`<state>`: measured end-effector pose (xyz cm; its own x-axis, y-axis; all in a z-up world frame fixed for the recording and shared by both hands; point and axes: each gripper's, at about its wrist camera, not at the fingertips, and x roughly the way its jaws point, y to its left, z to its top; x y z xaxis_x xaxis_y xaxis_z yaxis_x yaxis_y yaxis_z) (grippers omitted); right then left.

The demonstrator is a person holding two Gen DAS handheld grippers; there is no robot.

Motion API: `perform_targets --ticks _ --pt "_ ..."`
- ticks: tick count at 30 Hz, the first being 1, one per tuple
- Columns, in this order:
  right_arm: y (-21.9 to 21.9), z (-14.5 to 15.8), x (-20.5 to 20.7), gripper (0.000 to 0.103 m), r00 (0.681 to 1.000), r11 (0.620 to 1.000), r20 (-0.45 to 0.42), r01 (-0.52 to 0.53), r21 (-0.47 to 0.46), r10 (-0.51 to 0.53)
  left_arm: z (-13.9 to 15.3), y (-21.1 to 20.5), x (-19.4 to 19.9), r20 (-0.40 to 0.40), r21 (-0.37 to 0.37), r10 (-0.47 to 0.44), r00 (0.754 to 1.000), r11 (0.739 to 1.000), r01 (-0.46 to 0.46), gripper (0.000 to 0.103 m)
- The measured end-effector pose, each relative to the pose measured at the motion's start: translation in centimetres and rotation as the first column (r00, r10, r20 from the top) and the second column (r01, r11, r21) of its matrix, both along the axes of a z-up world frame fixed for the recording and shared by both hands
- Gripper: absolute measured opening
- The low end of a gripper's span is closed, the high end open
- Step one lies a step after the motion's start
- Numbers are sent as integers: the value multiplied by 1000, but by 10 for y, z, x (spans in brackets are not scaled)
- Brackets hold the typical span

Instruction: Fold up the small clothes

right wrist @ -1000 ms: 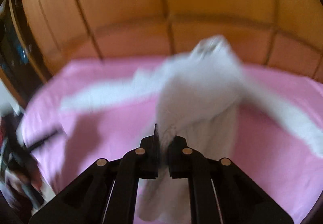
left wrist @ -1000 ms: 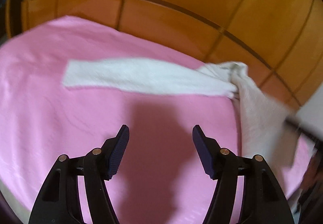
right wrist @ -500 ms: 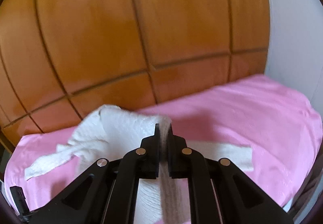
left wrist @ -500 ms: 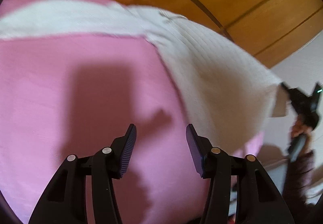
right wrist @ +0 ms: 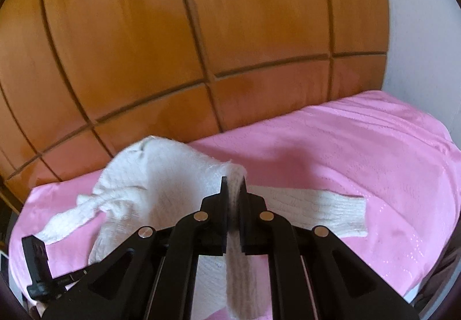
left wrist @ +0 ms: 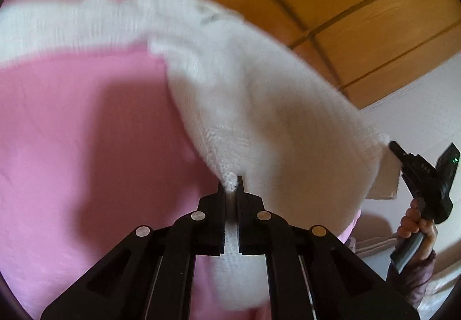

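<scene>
1. Folding is judged barely begun: the white knitted garment (right wrist: 161,184) is lifted off the pink bedspread (right wrist: 374,152), unfolded.
2. Its near edge is pinched by the left gripper (left wrist: 231,186) and the right gripper (right wrist: 234,186), both clamped on fabric.
3. One sleeve (right wrist: 325,210) lies flat at right; every fold is left.

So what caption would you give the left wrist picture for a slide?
Left gripper pinched shut on a white knit sweater over a pink bedsheet, right gripper holding its far edge.
</scene>
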<state>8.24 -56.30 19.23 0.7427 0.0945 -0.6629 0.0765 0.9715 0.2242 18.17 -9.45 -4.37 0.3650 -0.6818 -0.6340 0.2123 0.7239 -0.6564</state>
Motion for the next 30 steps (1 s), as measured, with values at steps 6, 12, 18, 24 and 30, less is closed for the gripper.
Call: perform_targets --ticks 6,12,18,24,30 --pt "25 45 -30 5 986 979 105 -143 143 129 84 83 -13 145 -29 71 987 997 -68 3" --pt "37 52 -80 5 967 938 134 -243 246 216 147 164 -49 197 -50 152 969 988 -145 3" --pt "51 -23 -131 0 957 944 -101 -246 220 273 136 189 -104 170 36 138 976 989 -146 3" --pt "50 -118 -149 4 910 960 -354 -130 249 215 57 170 -118 41 218 119 992 968 -125 6" --pt "69 -156 -144 43 865 916 -418 -109 386 278 16 203 -124 -52 136 241 969 963 -232 47"
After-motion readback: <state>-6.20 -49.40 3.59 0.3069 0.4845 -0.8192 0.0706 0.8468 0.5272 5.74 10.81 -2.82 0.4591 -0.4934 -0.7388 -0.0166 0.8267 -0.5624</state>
